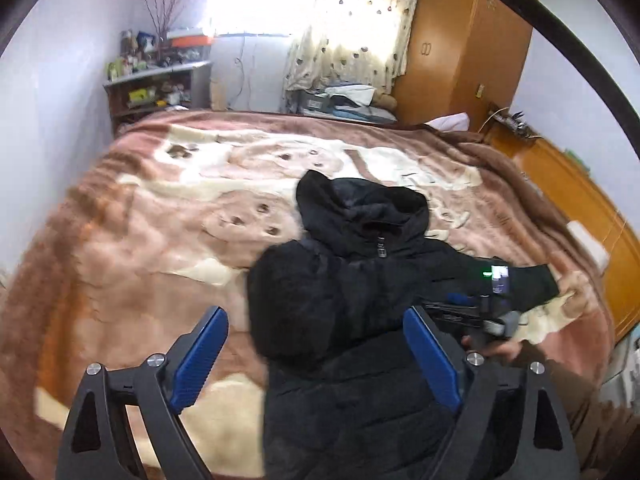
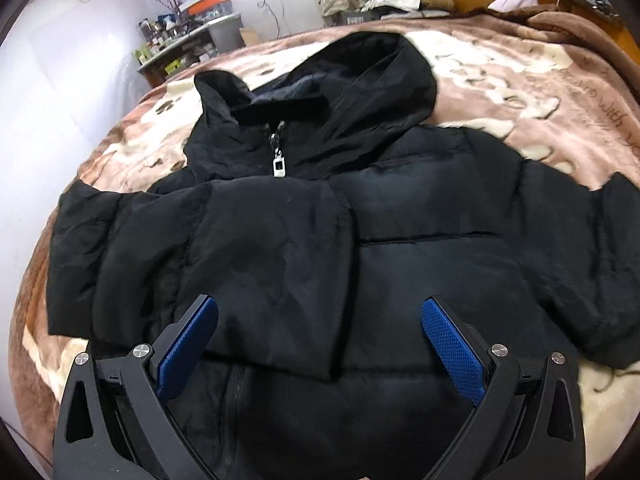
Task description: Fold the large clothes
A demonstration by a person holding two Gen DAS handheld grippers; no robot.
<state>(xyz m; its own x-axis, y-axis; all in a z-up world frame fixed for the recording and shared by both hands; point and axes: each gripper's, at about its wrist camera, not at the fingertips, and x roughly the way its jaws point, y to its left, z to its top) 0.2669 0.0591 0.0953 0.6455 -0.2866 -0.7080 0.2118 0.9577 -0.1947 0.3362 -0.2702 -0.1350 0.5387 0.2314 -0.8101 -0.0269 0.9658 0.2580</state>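
On the bed (image 1: 120,240), over a brown-and-cream plush blanket (image 2: 500,72), lies a black hooded jacket (image 2: 320,220), one sleeve (image 2: 200,260) folded across its chest. The left view alone shows the wooden wardrobe (image 1: 460,48), curtain (image 1: 352,20) and cluttered shelf (image 1: 160,80); the right view shows the zipper pull (image 2: 279,167). Left hand-held gripper (image 1: 316,356) and right hand-held gripper (image 2: 320,340) both gape wide, released.

I note: black jacket (image 2: 400,220), white zipper pull (image 2: 279,167); brown-cream blanket (image 1: 140,220) beneath; blue finger pads (image 2: 452,344).
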